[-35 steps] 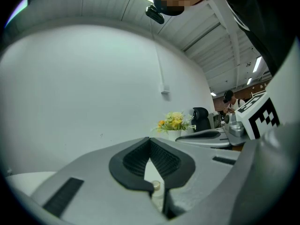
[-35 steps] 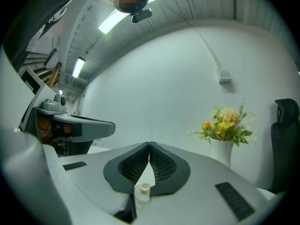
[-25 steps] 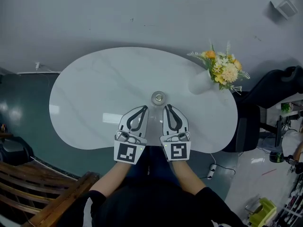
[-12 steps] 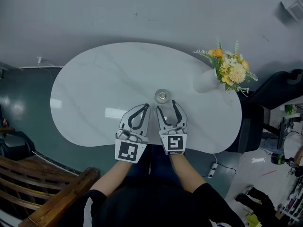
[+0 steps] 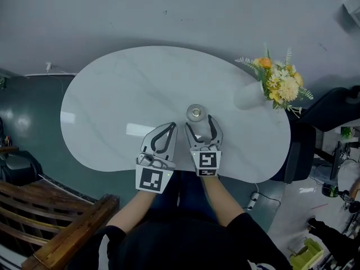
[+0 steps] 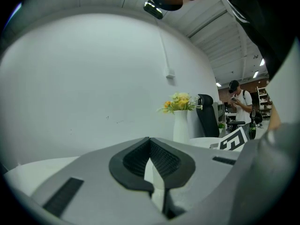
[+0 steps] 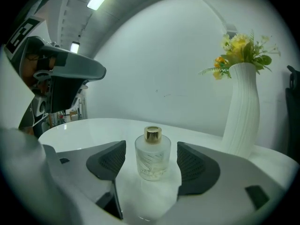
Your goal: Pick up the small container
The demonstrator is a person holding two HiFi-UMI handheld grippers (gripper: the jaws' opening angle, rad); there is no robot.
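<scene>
A small container (image 5: 195,113) of frosted glass with a gold cap stands upright on a white, kidney-shaped table (image 5: 112,94). The right tongs (image 5: 200,125) have just been opening and now rest released, one pad on either side of the container without touching it. Just left of the container, the left tongs (image 5: 169,131) are clenched on nothing. A white vase of flowers (image 5: 247,96) stands well to the container's right.
</scene>
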